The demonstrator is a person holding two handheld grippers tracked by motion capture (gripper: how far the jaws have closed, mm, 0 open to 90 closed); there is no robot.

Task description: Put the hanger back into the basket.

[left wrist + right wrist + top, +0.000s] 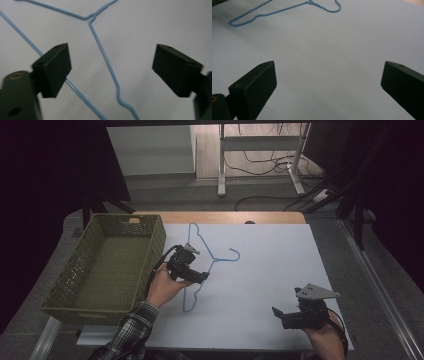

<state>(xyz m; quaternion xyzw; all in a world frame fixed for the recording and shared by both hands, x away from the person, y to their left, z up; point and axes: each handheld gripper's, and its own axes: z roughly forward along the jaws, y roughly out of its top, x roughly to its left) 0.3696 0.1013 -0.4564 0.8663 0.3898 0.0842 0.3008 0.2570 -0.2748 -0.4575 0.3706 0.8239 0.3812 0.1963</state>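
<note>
A thin light-blue wire clothes hanger lies on the pale lilac-white sheet covering the worktop, whose bare far edge shows a warm light-wood tone. The open-weave plastic basket is olive green all over, its walls patterned with small regular holes. The left tool is matt black, with a small grey plate on top; in the left gripper view its black jaws stand against the pale sheet, with a brass-coloured fitting beside one. The right tool is likewise black and carries a light-grey three-cornered plate. The sleeve on the left arm is plaid in dark and pale checks. The floor beyond is grey.
</note>
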